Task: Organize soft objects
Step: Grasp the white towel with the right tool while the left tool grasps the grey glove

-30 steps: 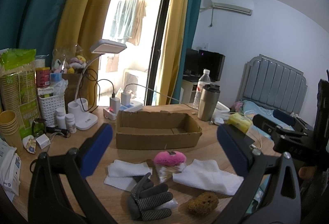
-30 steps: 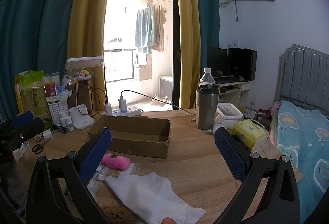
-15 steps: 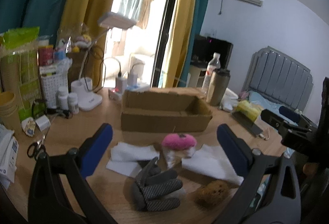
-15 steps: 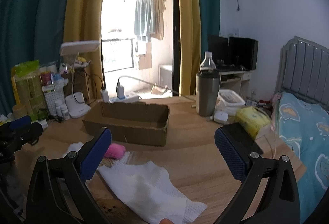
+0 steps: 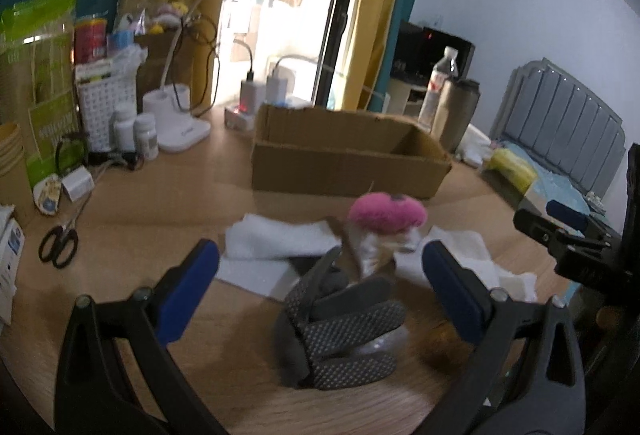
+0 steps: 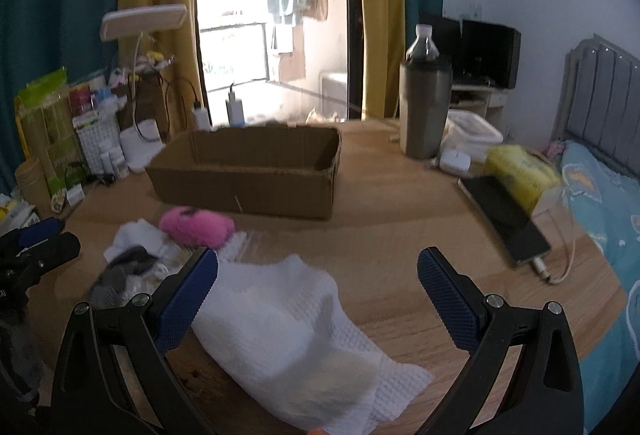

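Note:
An empty cardboard box (image 5: 348, 163) (image 6: 248, 171) stands mid-table. In front of it lie a pink plush (image 5: 386, 213) (image 6: 196, 225), a grey dotted glove (image 5: 340, 327) (image 6: 120, 271), white cloths (image 5: 276, 243) (image 6: 296, 335) and a brown fuzzy object (image 5: 444, 349). My left gripper (image 5: 320, 293) is open, low over the glove. My right gripper (image 6: 318, 291) is open above the large white cloth.
A desk lamp (image 5: 180, 131), power strip, bottles, white basket (image 5: 96, 111) and scissors (image 5: 60, 243) crowd the left. A steel tumbler (image 6: 424, 107), yellow tissue pack (image 6: 520, 171) and phone (image 6: 504, 219) sit right. A bed (image 6: 600, 203) lies beyond the table's right edge.
Both grippers have moved down and forward toward the table. The glove and the white cloth now sit larger between the open fingers. Nothing has been grasped.

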A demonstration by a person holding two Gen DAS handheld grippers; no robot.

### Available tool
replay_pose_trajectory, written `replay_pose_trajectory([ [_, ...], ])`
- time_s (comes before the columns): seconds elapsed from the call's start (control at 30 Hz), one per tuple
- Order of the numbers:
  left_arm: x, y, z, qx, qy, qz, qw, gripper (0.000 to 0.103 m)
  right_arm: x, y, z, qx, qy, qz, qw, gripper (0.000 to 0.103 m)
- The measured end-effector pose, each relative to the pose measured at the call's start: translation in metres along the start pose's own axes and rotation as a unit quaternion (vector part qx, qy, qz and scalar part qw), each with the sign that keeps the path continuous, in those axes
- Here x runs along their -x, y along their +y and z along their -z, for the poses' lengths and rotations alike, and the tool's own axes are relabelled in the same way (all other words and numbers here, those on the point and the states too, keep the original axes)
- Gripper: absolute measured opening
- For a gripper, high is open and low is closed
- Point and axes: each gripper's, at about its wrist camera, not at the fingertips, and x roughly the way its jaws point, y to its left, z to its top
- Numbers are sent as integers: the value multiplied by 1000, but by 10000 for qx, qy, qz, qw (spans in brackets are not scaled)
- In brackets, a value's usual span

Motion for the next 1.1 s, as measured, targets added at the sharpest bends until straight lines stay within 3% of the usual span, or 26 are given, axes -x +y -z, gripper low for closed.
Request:
replay_pose_trajectory([
  [0.43, -32, 11, 24, 134, 642, 8, 9979, 101, -32, 2, 21, 26, 625, -246, 9977, 97],
  [0.53, -35, 9, 26, 80, 707, 83, 9974, 101, -38, 3, 23, 28, 759, -352, 9965, 91],
  [0.93, -50, 12, 37, 322, 1086, 467, 9925, 74, -49, 4, 30, -6, 1008, -669, 9927, 79],
  [1.03, -51, 15, 38, 478, 1155, 661, 9900, 66, -49, 6, 29, 7, 1022, -830, 9913, 67],
  [1.1, -50, 14, 39, 476, 1156, 714, 9896, 60, -47, 8, 28, 34, 1021, -964, 9901, 53],
])
